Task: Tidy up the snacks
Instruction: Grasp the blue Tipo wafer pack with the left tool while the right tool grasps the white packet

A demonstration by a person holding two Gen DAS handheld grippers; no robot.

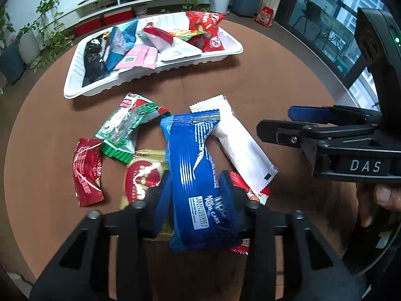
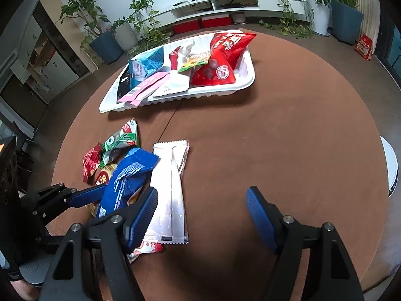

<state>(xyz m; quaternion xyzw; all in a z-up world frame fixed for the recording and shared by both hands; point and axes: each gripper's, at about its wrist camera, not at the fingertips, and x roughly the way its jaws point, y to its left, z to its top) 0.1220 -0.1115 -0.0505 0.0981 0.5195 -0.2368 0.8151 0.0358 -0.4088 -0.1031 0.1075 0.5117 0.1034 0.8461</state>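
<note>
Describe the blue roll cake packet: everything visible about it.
The blue roll cake packet is a glossy plastic wrapper, elongated, with crimped serrated ends, white print and a barcode label. It sits between the fingers of the left gripper, which press its sides, its far end tilted up above the table. It overlaps a gold packet and a white packet beside it.

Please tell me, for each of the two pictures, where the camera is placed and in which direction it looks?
Left wrist view: sits on the left tool, looking down at the blue roll cake pack pinched between its fingers; the right tool and a hand show.
Right wrist view: sits on the right tool, open over the brown table; the left tool shows.
Both share the white tray and white packet.
</note>
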